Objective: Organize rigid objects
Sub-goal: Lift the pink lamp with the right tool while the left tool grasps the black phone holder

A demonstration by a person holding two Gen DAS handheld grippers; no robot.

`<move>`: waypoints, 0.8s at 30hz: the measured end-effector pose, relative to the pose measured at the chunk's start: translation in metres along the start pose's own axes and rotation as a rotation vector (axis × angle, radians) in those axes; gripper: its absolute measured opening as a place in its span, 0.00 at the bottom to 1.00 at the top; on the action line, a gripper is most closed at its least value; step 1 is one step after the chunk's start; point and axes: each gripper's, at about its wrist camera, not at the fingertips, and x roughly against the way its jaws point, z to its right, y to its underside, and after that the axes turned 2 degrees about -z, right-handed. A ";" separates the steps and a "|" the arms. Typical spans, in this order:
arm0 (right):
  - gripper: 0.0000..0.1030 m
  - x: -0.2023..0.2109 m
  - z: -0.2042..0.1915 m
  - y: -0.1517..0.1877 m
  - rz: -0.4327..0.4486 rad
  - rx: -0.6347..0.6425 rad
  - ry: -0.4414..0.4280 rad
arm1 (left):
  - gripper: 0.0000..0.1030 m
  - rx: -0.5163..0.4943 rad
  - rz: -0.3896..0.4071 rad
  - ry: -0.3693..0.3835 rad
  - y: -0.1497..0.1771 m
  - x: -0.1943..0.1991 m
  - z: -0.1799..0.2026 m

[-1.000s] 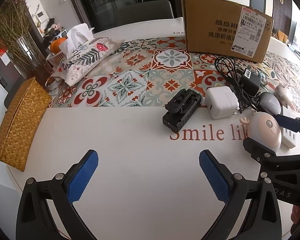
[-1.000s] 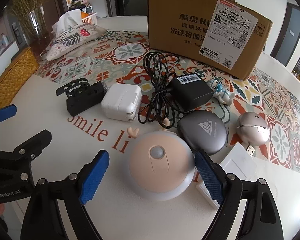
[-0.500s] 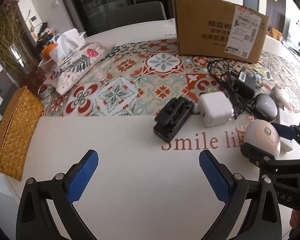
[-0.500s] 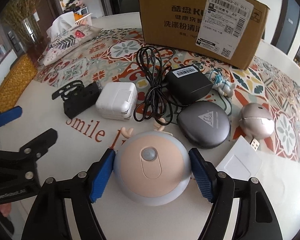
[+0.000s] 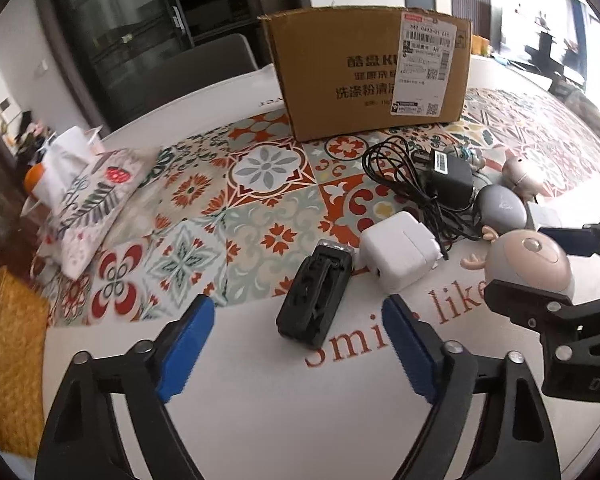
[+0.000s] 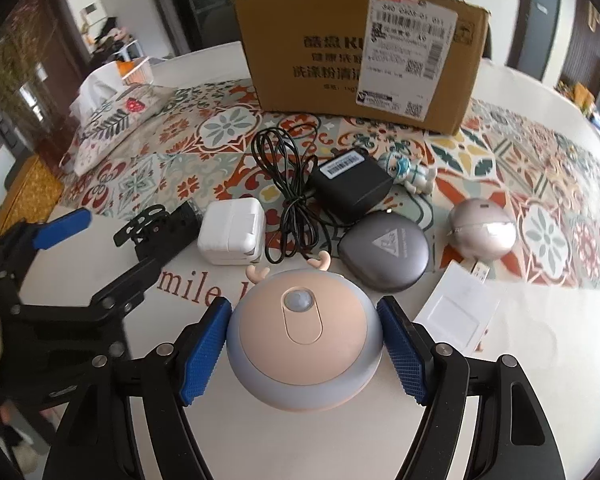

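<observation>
The right gripper (image 6: 304, 352) clamps its blue pads against both sides of the round peach-and-grey night light with small antlers (image 6: 304, 340), which sits on the white table (image 6: 540, 360) just in front of the grey rounded pouch (image 6: 384, 256). The left gripper (image 5: 296, 354) has its jaws closing with only bare tabletop between them (the black clip-shaped plastic holder (image 5: 316, 292) lies just beyond its tips, beside the white square charger (image 5: 396, 256)). Behind them a black adapter with coiled cable (image 6: 352, 184) lies before the brown cardboard box (image 6: 360, 52).
</observation>
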 end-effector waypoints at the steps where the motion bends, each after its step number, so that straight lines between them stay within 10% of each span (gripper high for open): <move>1: 0.72 -0.001 -0.002 -0.001 0.007 0.001 0.014 | 0.78 -0.004 0.000 0.007 0.000 -0.003 0.000; 24: 0.73 -0.017 -0.002 -0.008 -0.003 0.010 0.056 | 0.28 0.047 -0.021 0.080 -0.005 -0.036 0.002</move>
